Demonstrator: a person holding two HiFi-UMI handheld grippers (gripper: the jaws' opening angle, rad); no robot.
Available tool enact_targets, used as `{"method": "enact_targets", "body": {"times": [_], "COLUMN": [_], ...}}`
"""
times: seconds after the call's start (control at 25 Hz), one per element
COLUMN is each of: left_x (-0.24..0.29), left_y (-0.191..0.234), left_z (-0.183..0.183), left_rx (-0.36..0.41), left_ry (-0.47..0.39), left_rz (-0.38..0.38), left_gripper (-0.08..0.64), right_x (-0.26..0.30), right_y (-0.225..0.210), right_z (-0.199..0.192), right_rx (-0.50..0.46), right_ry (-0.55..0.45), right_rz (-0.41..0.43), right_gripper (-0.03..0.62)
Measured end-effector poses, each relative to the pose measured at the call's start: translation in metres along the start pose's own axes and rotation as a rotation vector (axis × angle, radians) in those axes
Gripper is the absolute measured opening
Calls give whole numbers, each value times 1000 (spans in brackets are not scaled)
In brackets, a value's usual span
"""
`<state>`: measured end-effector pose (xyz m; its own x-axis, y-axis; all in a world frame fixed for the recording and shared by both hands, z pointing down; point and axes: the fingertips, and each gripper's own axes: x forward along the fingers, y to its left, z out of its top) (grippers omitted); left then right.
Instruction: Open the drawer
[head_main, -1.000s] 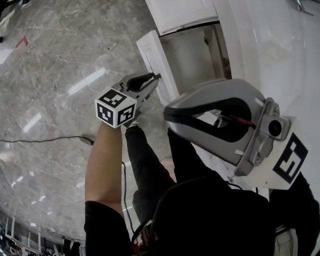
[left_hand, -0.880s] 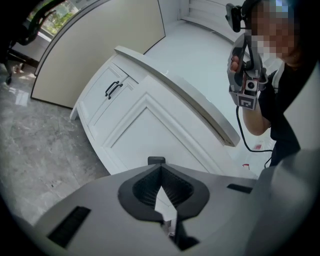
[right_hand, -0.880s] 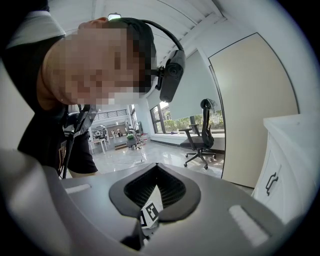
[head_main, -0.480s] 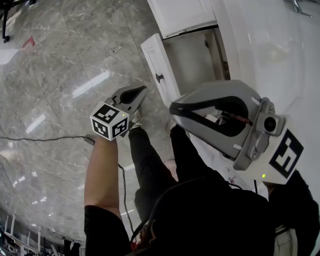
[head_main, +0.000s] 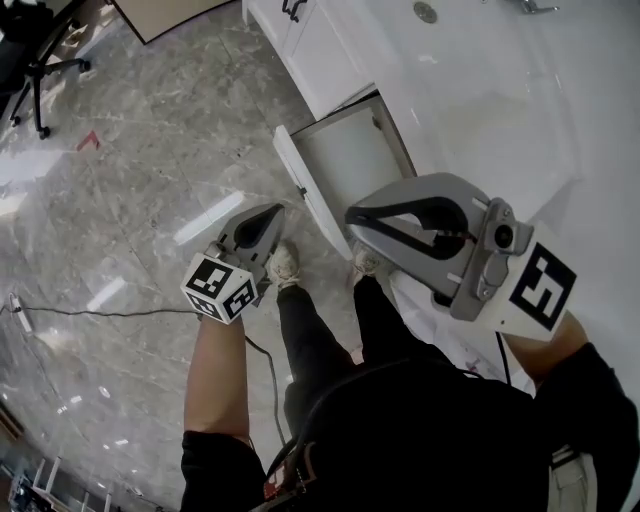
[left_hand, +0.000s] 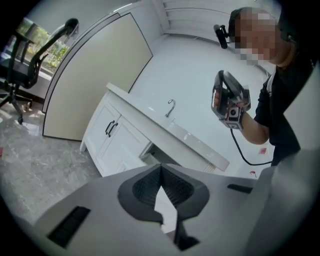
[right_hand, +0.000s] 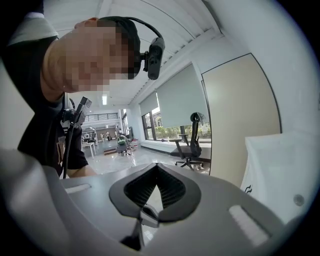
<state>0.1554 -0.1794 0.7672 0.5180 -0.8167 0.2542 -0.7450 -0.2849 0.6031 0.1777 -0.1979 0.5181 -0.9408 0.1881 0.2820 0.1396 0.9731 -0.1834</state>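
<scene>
The white drawer stands pulled out of the vanity, and its front panel carries a small dark handle. In the head view my left gripper hangs shut and empty, below and left of the drawer front and apart from the handle. My right gripper is shut with nothing in it, held high over the drawer's near corner. In the left gripper view the meeting jaws point at the cabinet, and the right gripper shows in the person's hand. The right gripper view has its jaws closed, aimed across the room.
A white countertop with a sink drain and faucet runs above the drawer. Cabinet doors with black handles lie to the left of it. An office chair, a floor cable and my shoes are on the marble floor.
The left gripper let go of the drawer handle, shut, and drew back and up away from the front panel. The right gripper rose too. The drawer stays pulled out.
</scene>
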Motion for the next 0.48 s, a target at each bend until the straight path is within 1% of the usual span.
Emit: {"method": "enact_targets", "body": {"times": [0.12,0.2,0.36,0.48], "left_x": [-10,-17,-22,-25], "left_y": [-21,-40,-81,-128], "left_z": [25,45,115,169], "left_rx": [24,42,98,152], "left_ry": [-25,-38,-96,-130], "left_rz": [6,12,14,7], "left_gripper": [-3,-3,-3,-3], "right_x": [-21,-40,-84,-121], "right_y": [-2,-2,-6,-3], "right_z": [18,38,84,112], "right_rx": [5,4,-22,-30], "right_ry": [-31,-57,-103,-118], "right_rz": [-40,-67,-136,-173], "right_gripper": [-6,-6,-6,-6]}}
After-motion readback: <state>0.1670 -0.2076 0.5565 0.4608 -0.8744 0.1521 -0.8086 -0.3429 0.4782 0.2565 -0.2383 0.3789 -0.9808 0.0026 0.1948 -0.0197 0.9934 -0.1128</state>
